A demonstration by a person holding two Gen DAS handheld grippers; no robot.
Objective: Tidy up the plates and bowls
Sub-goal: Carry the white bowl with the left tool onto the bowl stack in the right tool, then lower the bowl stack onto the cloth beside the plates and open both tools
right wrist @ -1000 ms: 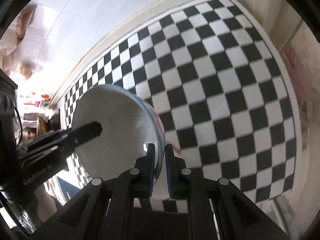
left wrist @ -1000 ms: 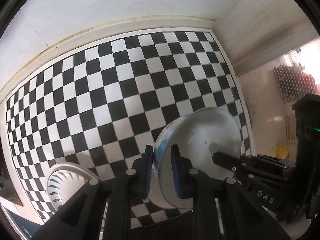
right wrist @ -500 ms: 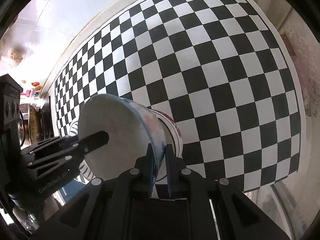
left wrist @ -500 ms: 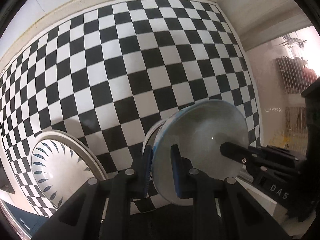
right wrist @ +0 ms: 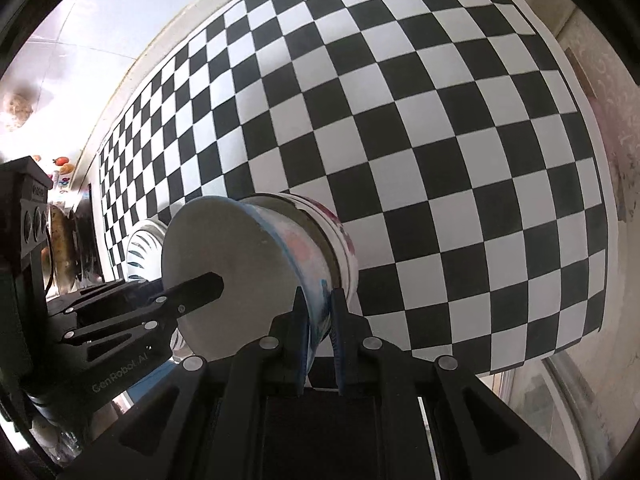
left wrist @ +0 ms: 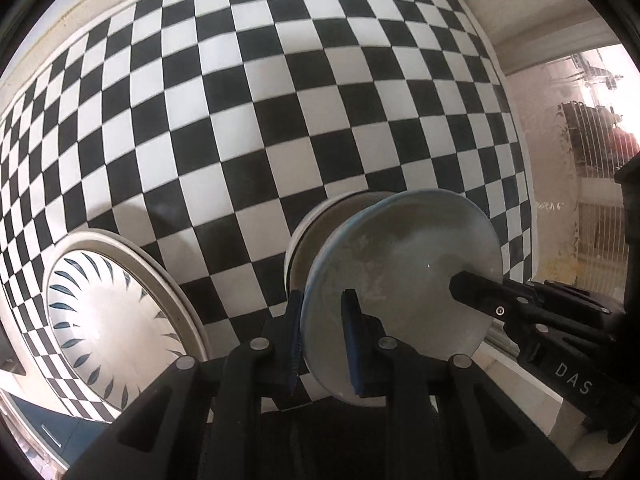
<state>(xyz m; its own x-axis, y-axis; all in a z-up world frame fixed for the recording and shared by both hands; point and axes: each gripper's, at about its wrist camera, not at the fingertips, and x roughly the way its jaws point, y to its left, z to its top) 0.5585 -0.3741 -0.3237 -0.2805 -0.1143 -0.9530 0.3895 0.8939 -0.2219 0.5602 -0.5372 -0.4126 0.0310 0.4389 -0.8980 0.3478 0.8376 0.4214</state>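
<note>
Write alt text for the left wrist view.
Both grippers, left and right, clamp opposite rims of a white bowl over a second bowl on a checkered cloth. A patterned plate lies left.

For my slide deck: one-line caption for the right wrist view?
Both grippers clamp one bowl by opposite rims, lowering it into another bowl on checkered cloth.

White bowl (left wrist: 400, 292) with blue rim, tilted, partly nested in a second bowl (right wrist: 336, 236); leaf-patterned plate (left wrist: 112, 320) flat at left.
</note>
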